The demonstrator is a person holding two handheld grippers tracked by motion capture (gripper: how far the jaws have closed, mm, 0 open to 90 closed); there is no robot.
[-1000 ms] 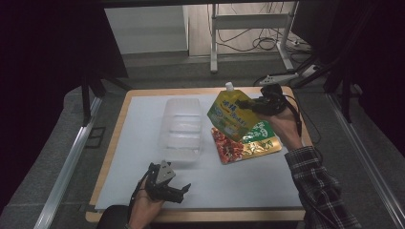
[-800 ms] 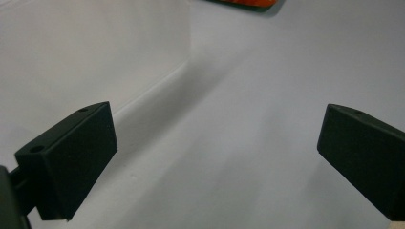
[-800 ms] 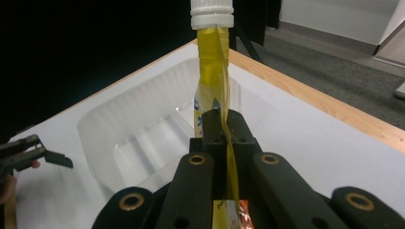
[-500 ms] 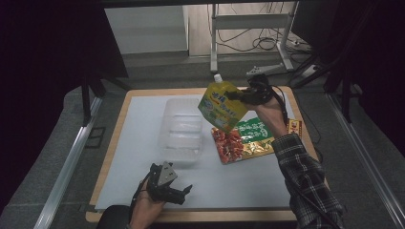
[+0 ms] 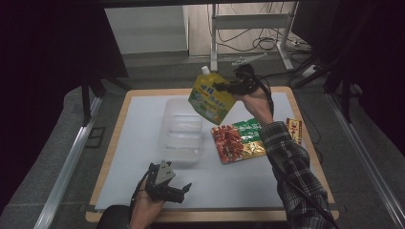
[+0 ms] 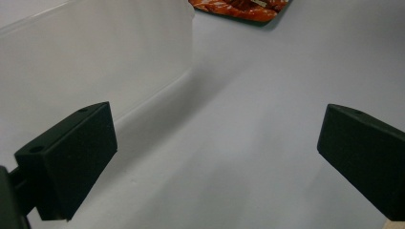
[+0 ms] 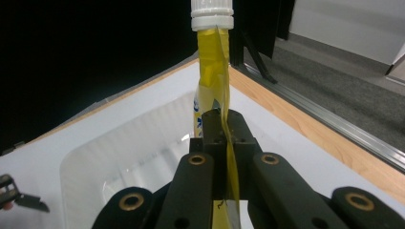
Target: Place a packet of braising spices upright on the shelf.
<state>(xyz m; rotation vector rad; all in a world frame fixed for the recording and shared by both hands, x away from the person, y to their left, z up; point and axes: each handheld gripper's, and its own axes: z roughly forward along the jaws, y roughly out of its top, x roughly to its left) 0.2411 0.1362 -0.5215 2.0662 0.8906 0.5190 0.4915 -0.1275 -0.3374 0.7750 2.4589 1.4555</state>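
My right gripper (image 5: 224, 88) is shut on the edge of a yellow spouted pouch (image 5: 210, 97) with a white cap, held in the air above the right rim of the clear plastic tub (image 5: 182, 134). In the right gripper view the jaws pinch the yellow pouch (image 7: 213, 71) edge-on, with the tub (image 7: 138, 152) below. My left gripper (image 5: 184, 190) rests near the table's front edge, open and empty; in the left gripper view its fingers (image 6: 71, 157) stand wide apart beside the tub's wall (image 6: 95, 62).
A red and green snack packet (image 5: 239, 140) lies flat on the white mat (image 5: 143, 109) right of the tub. A small red and yellow packet (image 5: 294, 130) lies at the mat's right edge. The wooden table rim (image 5: 105, 162) surrounds the mat.
My right gripper has carried the yellow pouch leftward from above the snack packets to over the tub's right rim. The left gripper has stayed put.
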